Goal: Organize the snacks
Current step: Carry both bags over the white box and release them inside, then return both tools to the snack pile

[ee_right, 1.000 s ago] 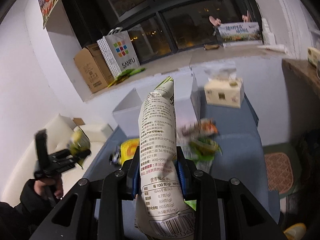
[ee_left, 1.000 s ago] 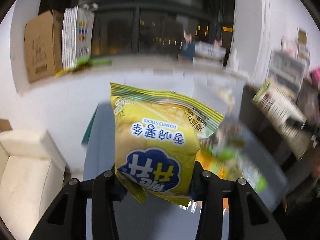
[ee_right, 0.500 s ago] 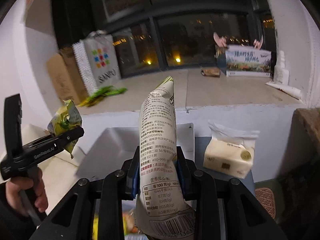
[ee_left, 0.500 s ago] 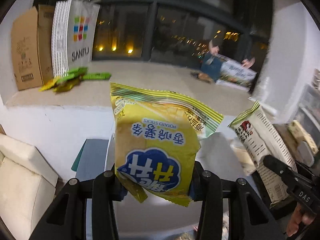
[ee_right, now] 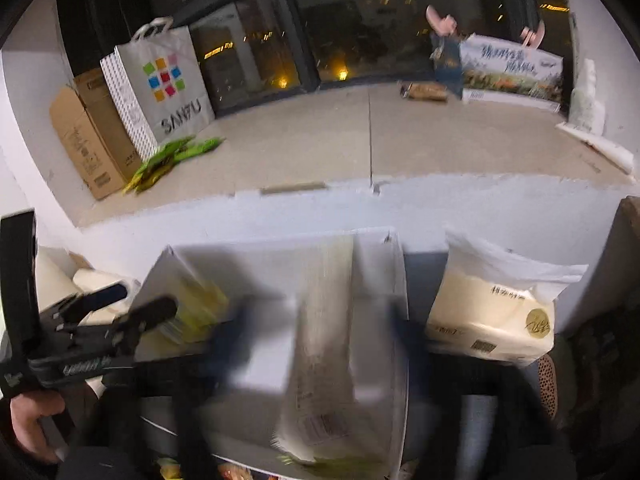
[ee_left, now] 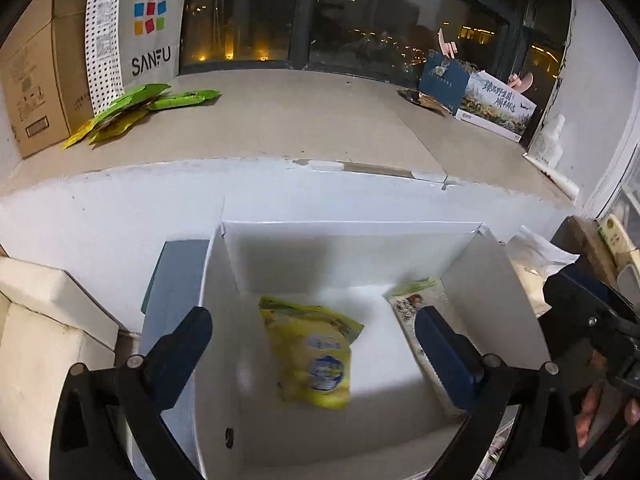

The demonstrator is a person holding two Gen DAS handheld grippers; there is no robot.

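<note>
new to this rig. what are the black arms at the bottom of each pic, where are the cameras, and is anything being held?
No robot here: a person holds a pair of hand tongs in each hand, and each carries a fisheye camera looking forward along its two fingers. The black arms with blue pads are those fingers.

In the left wrist view the left tongs stand wide open over a white box. Their jaws have just been opening, and the yellow snack bag now sits in the box, gripped by nothing.

The right wrist view is blurred. The right tongs are open too, also just opened, and the pale snack bag is dropping free into the same box. A tissue pack stands to the right.

Nothing is held.
</note>
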